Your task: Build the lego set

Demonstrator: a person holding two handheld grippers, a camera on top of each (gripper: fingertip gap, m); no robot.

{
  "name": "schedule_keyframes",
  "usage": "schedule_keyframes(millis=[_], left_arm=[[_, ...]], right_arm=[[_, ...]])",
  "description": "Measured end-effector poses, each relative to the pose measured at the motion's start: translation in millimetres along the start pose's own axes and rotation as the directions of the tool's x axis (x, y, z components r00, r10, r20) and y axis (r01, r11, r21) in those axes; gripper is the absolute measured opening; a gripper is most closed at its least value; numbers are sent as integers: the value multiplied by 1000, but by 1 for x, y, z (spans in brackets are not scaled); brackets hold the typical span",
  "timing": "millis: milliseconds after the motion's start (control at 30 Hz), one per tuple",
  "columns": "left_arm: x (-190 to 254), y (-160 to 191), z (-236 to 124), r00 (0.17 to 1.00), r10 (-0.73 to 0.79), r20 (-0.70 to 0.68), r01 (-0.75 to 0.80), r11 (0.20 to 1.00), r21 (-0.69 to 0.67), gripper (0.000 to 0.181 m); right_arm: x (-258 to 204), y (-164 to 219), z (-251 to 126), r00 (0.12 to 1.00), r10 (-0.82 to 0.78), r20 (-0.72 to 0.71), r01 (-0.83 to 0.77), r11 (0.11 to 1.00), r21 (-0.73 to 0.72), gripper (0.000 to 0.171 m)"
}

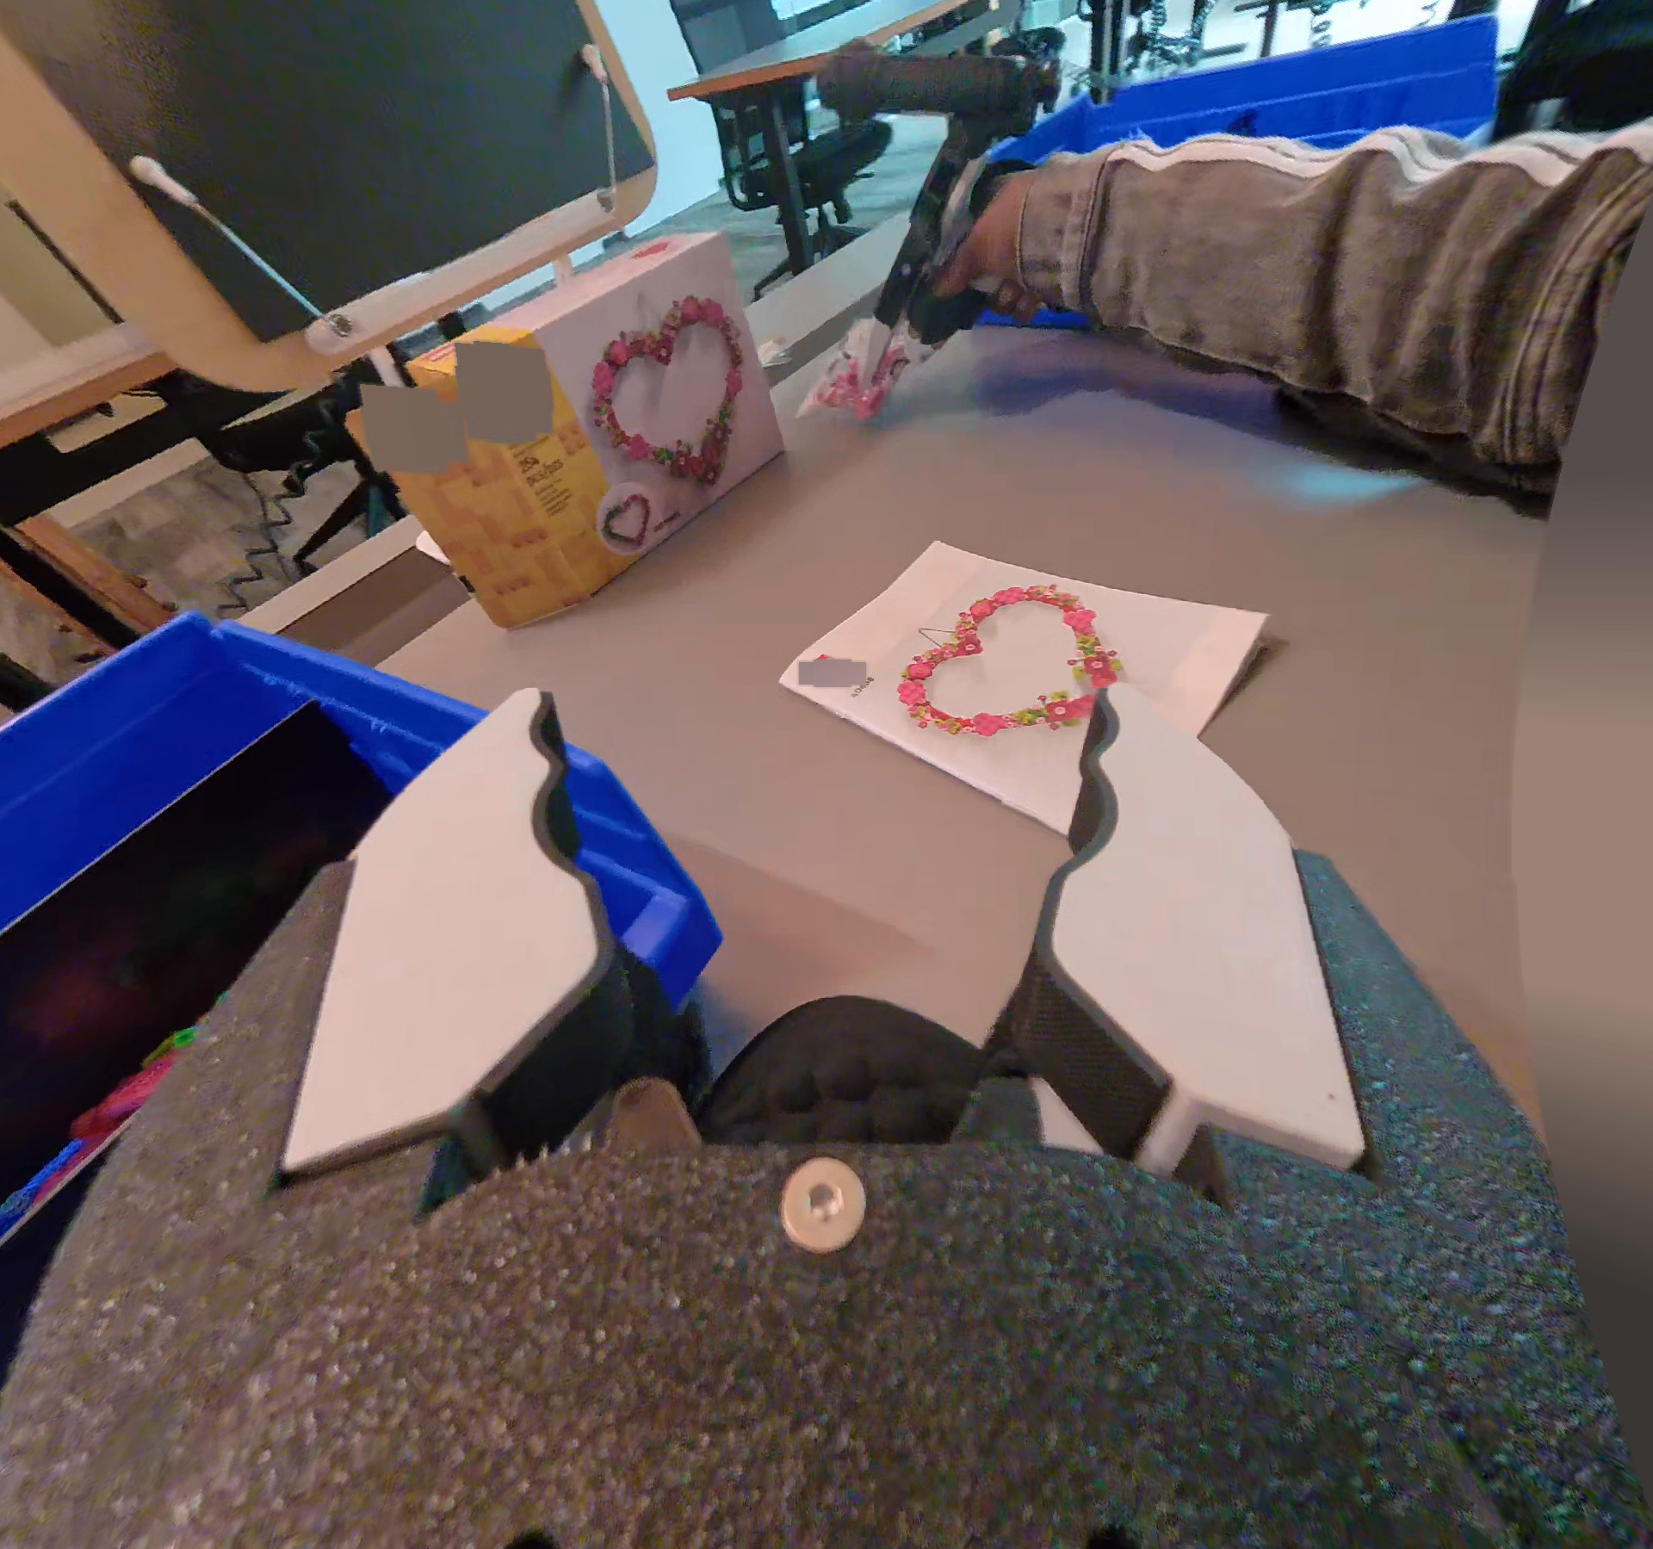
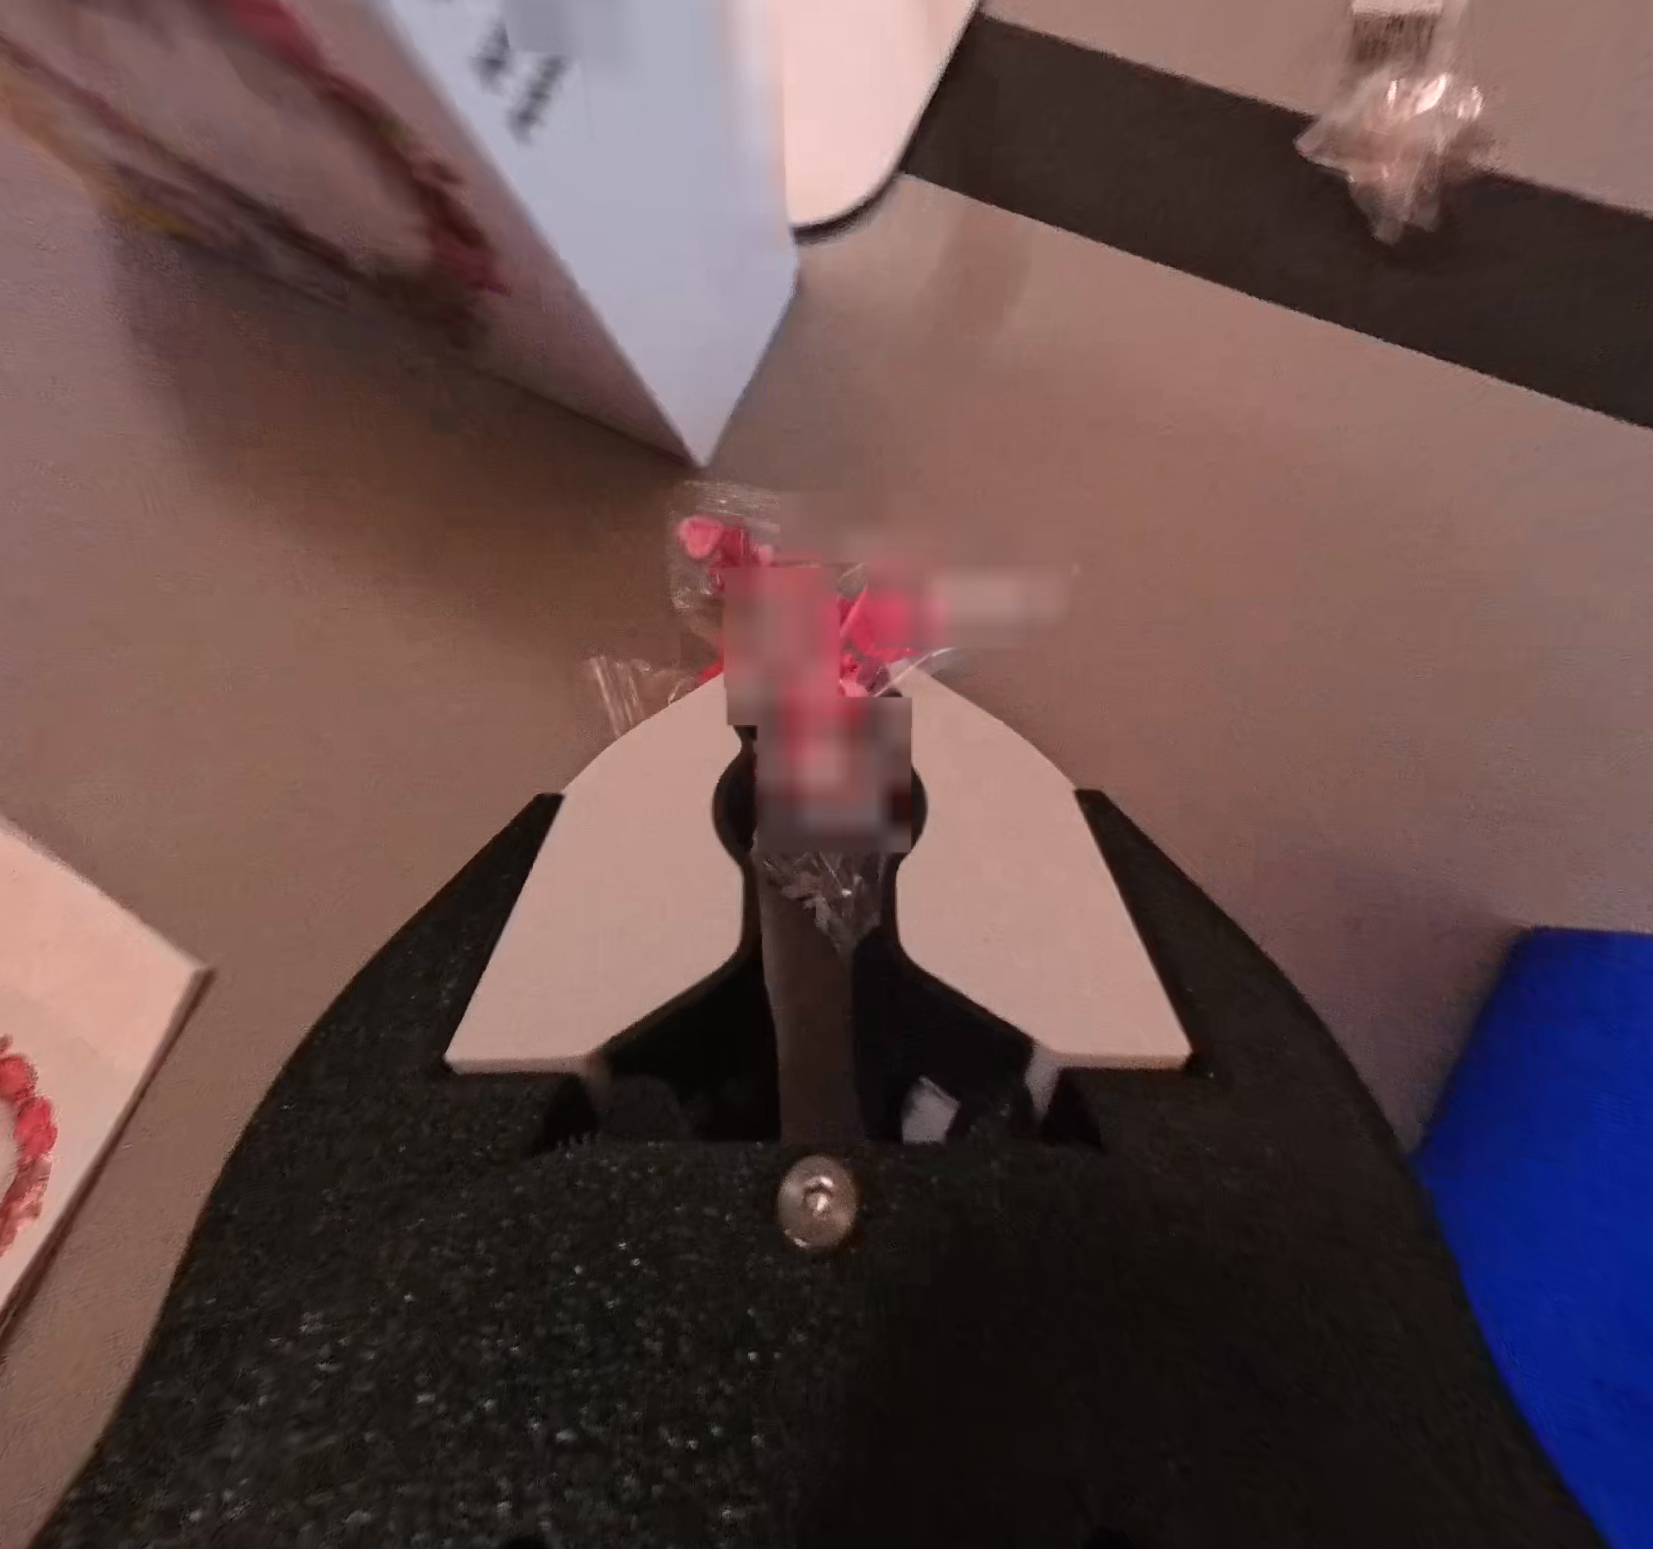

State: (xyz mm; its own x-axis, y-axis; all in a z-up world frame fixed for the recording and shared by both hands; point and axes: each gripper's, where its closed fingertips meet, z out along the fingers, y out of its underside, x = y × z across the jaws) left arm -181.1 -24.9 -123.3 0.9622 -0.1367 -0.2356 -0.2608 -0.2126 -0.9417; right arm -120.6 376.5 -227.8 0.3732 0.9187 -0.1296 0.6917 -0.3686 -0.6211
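The right tongs (image 2: 818, 701) are clamped on a clear bag of pink pieces (image 2: 716, 558) beside the set's box (image 2: 626, 164), likely to bring it in for opening. The left tongs (image 1: 823, 755) hang apart, empty, over the desk (image 1: 716, 746). Only the left wrist view shows the instruction booklet (image 1: 1029, 665) at one o'clock and the blue bin (image 1: 268, 701) at nine; the right alone shows the pinch

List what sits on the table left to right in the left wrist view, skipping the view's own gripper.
blue bin → set box → bag of pink pieces, pinched by the right gripper → instruction booklet → sleeve
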Motion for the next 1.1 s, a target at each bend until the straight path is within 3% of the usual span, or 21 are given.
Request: schedule_keyframes(millis=[100, 233, 367, 433, 533, 633, 733, 867, 967, 1100], left_arm=[[6, -23, 8, 995, -51, -81, 56, 997, 59, 99], [4, -64, 32, 952, -189, -242, 225, 965, 133, 86], [-1, -80, 82, 882, -297, -365, 333, 942, 38, 73], [7, -82, 104, 822, -337, -459, 366, 930, -28, 70], [27, -92, 111, 697, -367, -616, 444, 896, -30, 49], [32, -91, 112, 676, -356, -645, 470, 883, 5, 40], [33, -82, 116, 682, -353, -641, 459, 888, 0, 29], [41, -77, 109, 617, -345, -708, 479, 878, -10, 7], [45, -71, 108, 628, -333, -703, 474, 881, 6, 0], [36, -60, 104, 720, -283, -633, 388, 921, 29, 0]], right_arm=[[-43, -18, -40, 995, -74, 67, 56, 967, 248, 21], [-123, -25, -109, 956, -286, 58, 215, 824, 524, 19], [-197, -7, -145, 859, -512, 19, 361, 630, 688, 19], [-226, 2, -155, 803, -595, 49, 341, 524, 780, 18], [-240, 12, -153, 761, -647, 42, 357, 472, 806, 19], [-241, 16, -145, 725, -686, -65, 471, 425, 773, 18], [-253, 19, -143, 714, -699, -49, 455, 408, 792, 18], [-261, 27, -146, 658, -742, -125, 515, 323, 794, 19], [-264, 32, -145, 622, -775, -113, 521, 302, 798, 19], [-261, 40, -151, 628, -768, 122, 350, 419, 838, 43]])
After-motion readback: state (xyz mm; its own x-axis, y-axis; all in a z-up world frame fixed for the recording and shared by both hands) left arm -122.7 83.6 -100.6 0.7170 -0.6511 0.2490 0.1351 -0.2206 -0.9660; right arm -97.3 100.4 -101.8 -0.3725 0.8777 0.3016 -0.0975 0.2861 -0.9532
